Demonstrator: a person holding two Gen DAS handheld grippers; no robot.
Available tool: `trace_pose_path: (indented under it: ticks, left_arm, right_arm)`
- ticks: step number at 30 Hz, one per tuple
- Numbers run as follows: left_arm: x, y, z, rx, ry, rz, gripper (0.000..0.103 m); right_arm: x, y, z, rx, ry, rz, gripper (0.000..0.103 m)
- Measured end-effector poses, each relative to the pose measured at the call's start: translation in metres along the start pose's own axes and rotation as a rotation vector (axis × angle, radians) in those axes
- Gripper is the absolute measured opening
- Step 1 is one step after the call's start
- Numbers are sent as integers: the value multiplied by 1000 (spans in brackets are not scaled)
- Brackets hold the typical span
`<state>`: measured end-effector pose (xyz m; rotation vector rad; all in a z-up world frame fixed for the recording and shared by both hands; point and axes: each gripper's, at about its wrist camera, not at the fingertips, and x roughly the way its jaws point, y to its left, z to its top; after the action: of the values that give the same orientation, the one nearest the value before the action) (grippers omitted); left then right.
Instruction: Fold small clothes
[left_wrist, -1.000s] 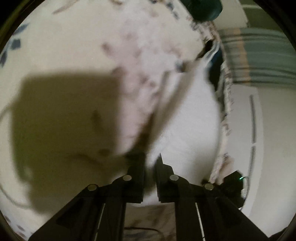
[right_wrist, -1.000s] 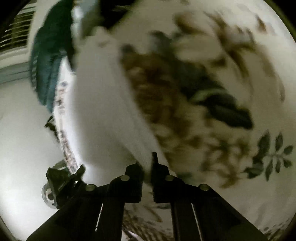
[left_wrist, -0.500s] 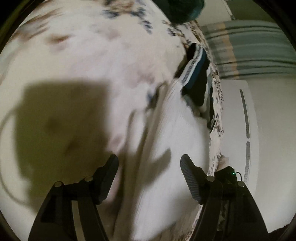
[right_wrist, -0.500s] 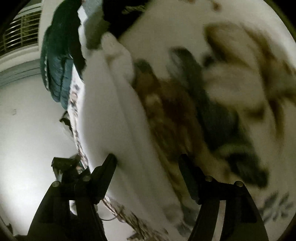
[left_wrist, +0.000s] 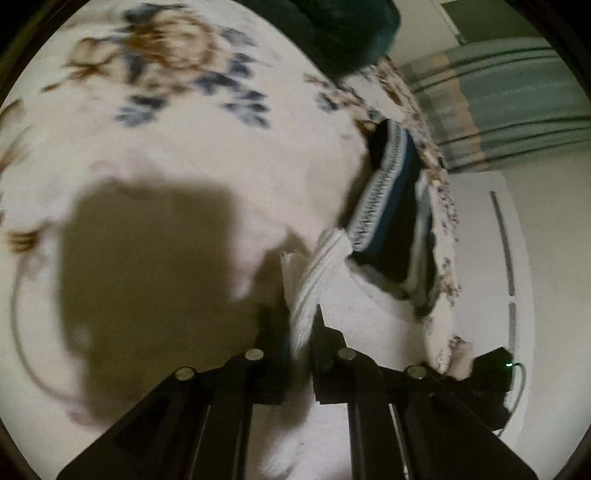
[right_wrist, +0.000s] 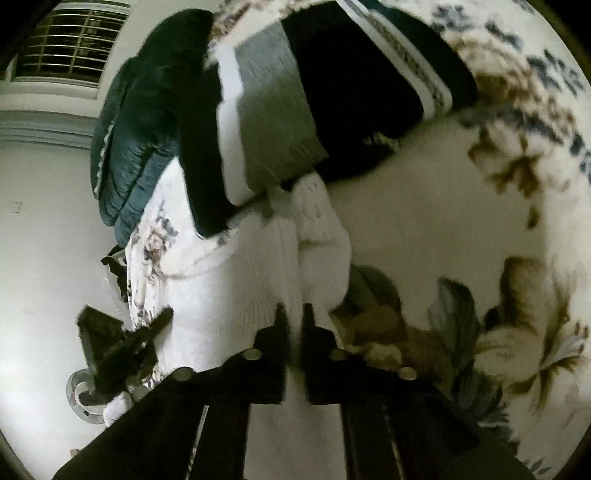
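Floral bedding (left_wrist: 192, 155), cream with brown and blue flowers, is covering the whole work surface, and a dark shadow is lying across it at the left of the left wrist view. Near the middle, the left gripper (left_wrist: 298, 321) is pinching the ribbed edge of a white knit garment (left_wrist: 369, 310) between its nearly closed jaws. Just beyond the garment, a pile of dark folded clothes (left_wrist: 391, 206) is resting near the bed edge. In the right wrist view, the right gripper (right_wrist: 293, 317) is likewise squeezing the white garment, which is lying flat on the bedding, touching the dark pile.
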<state>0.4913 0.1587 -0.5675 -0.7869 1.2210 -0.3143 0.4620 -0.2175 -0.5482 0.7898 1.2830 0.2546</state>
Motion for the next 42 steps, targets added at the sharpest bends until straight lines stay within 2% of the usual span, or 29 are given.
trace_pose_path:
  ticks: [4,6,8,9,10,11,12,13,15,16,18,19,22,25,26,27,28,29,30,32,36,42]
  left_arm:
    - [23,16,-6,-23,50,22,7]
    - [24,16,-5,-29,61,3,8]
    - [21,13,-3,-16,84,-40,14]
    - [17,13,-1,-19,100,-50,19]
    - [11,14,-2,-27,116,-67,32]
    - [4,17,-6,-26,119,-81,51]
    - [-4,20,-11,-22,117,-86,59]
    - [-7,23,-15,-28,115,-98,65]
    - [-9,34,-28,-54,144,-142,65]
    - [-8,41,-35,-75,159,-161,65]
    - [-2,48,-47,-101,180,-206,65]
    - [3,47,-52,-95,189,-227,65]
    - [16,39,-54,-61,205,-231,66]
    - [23,31,-50,-45,188,-233,63]
    - [23,26,-49,-27,178,-217,56]
    - [22,22,-48,-9,173,-203,44]
    - [18,16,-48,17,165,-179,26]
    - [13,14,-47,21,152,-172,25]
    - [9,12,-47,17,142,-173,24]
    - [0,-1,-48,50,128,-142,24]
    - [-19,-31,-46,102,112,-126,24]
    - [-54,-104,-19,184,58,-170,24]
  right_arm:
    - [14,-8,6,36,11,-52,4]
    - [25,-15,8,52,36,-76,4]
    - [32,-20,10,66,89,-66,6]
    - [31,-23,11,80,111,-43,16]
    - [28,-27,12,94,133,-9,26]
    - [25,-33,11,110,149,29,53]
    - [21,-39,9,120,156,50,75]
    - [17,-45,6,131,161,71,80]
    - [19,-57,-3,138,209,118,82]
    - [27,-65,-11,153,268,151,82]
    - [40,-72,-22,159,332,206,85]
    - [52,-74,-31,160,379,252,85]
    - [74,-71,-41,140,420,296,91]
    - [86,-67,-37,139,419,322,91]
    - [87,-65,-36,138,410,320,86]
    - [85,-63,-35,130,389,313,72]
    - [80,-62,-35,113,372,298,63]
    - [78,-61,-35,105,362,287,52]
    - [74,-60,-36,106,348,282,48]
    - [63,-52,-37,84,312,261,45]
    - [31,-35,-40,49,262,239,43]
    - [-48,1,-15,-16,153,284,43]
